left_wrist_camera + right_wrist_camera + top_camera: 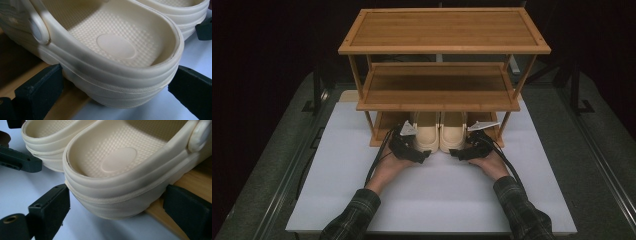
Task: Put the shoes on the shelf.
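At the near edge of the rack's bottom shelf: left tongs, jaws apart, set either side of the heel of the left clog; the left gripper view shows one jaw just beside the heel's outer wall, the other just off its inner wall, contact not certain. Right tongs, jaws apart, flanking the heel of the right clog likewise, close but not clearly pressing.

Clogs: cream, a pair, side by side and touching, toes pointing far under the middle shelf, heels overhanging the shelf's near edge above the white worktop.

Rack: bamboo, three tiers, standing at the far middle of the worktop.

Hands and plaid sleeves enter from the near side.
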Demonstrator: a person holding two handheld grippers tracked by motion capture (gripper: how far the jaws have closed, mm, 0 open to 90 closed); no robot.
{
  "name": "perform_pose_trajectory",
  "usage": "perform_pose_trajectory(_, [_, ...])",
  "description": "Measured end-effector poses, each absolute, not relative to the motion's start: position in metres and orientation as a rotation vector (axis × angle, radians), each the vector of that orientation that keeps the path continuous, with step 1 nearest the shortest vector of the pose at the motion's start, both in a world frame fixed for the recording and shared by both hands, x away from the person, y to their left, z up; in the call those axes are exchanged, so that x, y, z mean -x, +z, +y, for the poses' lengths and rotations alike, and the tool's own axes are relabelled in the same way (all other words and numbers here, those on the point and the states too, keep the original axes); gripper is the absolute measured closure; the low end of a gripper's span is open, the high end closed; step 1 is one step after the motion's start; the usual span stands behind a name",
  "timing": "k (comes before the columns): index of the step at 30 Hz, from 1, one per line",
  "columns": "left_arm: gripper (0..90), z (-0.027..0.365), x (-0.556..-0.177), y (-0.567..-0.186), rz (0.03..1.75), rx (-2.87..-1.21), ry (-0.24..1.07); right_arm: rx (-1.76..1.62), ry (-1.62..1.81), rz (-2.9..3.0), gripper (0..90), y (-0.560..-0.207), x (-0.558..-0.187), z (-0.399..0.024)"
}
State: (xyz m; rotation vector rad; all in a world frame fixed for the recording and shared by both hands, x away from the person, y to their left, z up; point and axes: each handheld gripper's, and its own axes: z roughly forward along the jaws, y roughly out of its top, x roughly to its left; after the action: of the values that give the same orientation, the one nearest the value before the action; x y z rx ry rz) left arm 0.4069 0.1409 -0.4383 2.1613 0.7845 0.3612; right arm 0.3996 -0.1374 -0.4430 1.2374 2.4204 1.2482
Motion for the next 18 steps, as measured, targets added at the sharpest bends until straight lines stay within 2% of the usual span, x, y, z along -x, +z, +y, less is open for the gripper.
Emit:
perform_pose_trajectory(11, [0.0, 0.136, -0.430, -0.442, 0.836, -2.143, 0.390, -1.312, 1.144, 2.420, 6.9, -0.440, -0.422, -0.130])
perform_pose_trajectory(18, [0.0, 0.136, -0.433, -0.441, 0.834, -2.160, 0.390, -1.368, 1.181, 2.419, 8.2, -0.443, -0.423, -0.131])
